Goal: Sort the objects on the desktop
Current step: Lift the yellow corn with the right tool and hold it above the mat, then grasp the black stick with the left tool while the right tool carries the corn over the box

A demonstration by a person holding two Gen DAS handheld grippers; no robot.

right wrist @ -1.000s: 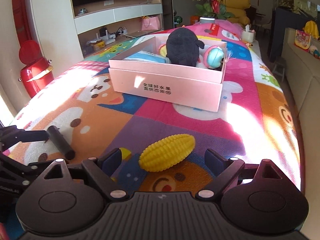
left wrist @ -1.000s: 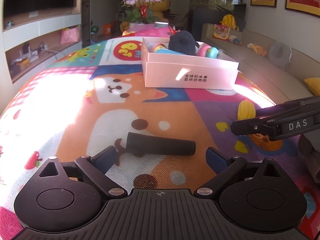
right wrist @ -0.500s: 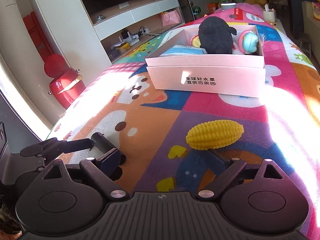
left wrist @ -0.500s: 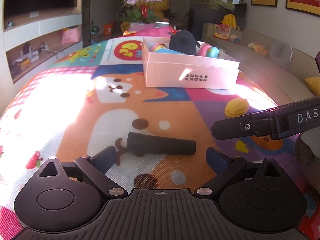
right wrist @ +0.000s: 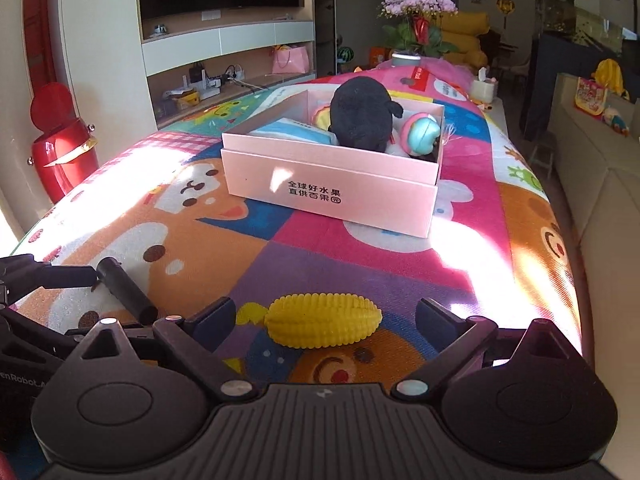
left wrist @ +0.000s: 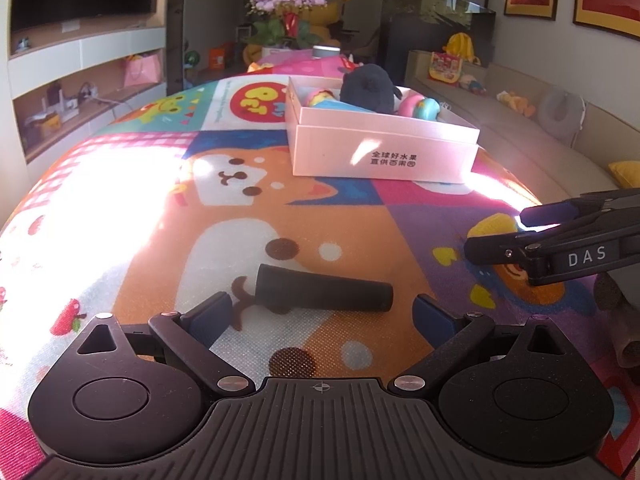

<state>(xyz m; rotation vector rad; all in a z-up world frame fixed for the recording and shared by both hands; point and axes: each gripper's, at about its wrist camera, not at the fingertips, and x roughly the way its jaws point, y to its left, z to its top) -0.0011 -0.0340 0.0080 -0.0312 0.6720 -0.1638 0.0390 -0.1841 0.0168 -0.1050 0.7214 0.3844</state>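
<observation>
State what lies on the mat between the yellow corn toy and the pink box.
Nothing: in the right wrist view, only bare patterned mat separates the corn from the box.

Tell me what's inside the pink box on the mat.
The pink box holds a black plush toy, a light blue flat item and a pink-and-teal round toy. The box wall and plush hide anything beneath.

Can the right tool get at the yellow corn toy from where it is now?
Probably yes. The right tool is open, and the yellow corn toy lies crosswise on the mat right between its fingers, nothing in between. The black cylinder lies off to the left, out of the way.
</observation>
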